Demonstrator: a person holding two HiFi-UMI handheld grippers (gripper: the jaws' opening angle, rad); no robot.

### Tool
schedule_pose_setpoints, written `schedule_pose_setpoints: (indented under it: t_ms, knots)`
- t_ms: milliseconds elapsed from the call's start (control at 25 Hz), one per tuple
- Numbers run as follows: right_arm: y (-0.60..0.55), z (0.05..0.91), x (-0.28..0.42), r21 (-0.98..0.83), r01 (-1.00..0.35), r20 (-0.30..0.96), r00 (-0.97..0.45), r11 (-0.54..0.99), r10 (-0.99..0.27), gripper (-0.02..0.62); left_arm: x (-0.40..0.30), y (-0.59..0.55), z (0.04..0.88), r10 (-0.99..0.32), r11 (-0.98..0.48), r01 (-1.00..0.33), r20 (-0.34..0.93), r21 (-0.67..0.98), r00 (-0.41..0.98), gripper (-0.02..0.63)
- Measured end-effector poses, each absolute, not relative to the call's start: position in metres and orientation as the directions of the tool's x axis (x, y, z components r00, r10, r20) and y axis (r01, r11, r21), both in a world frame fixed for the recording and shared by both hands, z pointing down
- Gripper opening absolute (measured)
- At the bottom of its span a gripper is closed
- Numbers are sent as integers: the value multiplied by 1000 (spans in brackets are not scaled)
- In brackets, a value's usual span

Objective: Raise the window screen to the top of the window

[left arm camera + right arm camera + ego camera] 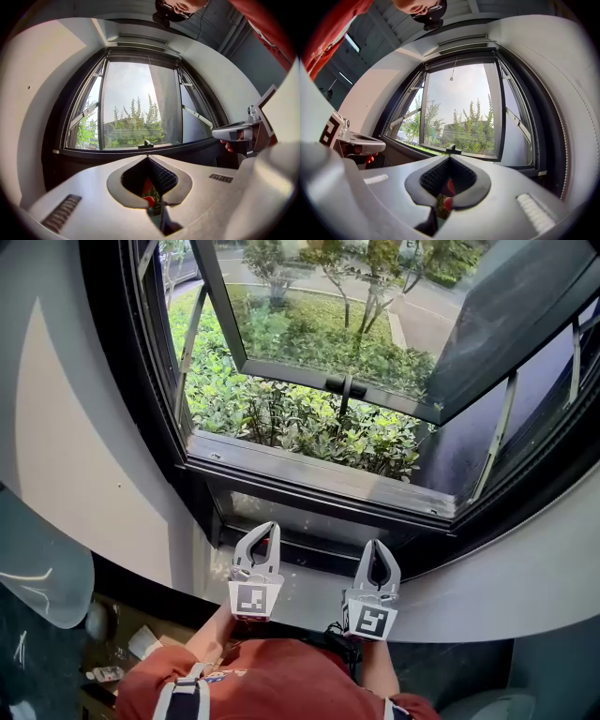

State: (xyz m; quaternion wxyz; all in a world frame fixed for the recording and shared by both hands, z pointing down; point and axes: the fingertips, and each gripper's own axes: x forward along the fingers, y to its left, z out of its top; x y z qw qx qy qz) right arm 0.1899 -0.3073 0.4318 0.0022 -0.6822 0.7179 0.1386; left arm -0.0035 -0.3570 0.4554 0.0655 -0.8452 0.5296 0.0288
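Note:
The black-framed window (319, 479) fills the head view, its glass sash (328, 324) swung outward with a handle (345, 387) on its lower rail. No screen mesh shows across the opening. A narrow housing (143, 47) runs along the window's top, and a thin cord with a small pull (452, 75) hangs from it. My left gripper (267, 527) and right gripper (378, 544) are side by side below the sill, pointing at the window, both shut with nothing between their jaws (148, 158) (449, 158). Neither touches the frame.
A white ledge (309, 601) lies under the grippers, with pale curved walls (84, 446) on both sides. Metal stays (494, 437) hold the sash open. Green shrubs (300, 418) grow outside. Small items lie on the floor (112, 652) at lower left.

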Motion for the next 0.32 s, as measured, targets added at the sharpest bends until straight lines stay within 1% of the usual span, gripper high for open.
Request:
schedule_pose_setpoints:
  t_ms: [120,320]
  knots:
    - [-308,433,189,201,-979,-190,-73,34,-979,9,-5,-359,463,-895,-420,-902,-115,-101,430,3]
    - [-309,432,187,210,-977,-188,-78,38,-979,9,-2,-357,454,-892,-427,-902,-138,-65,431,5]
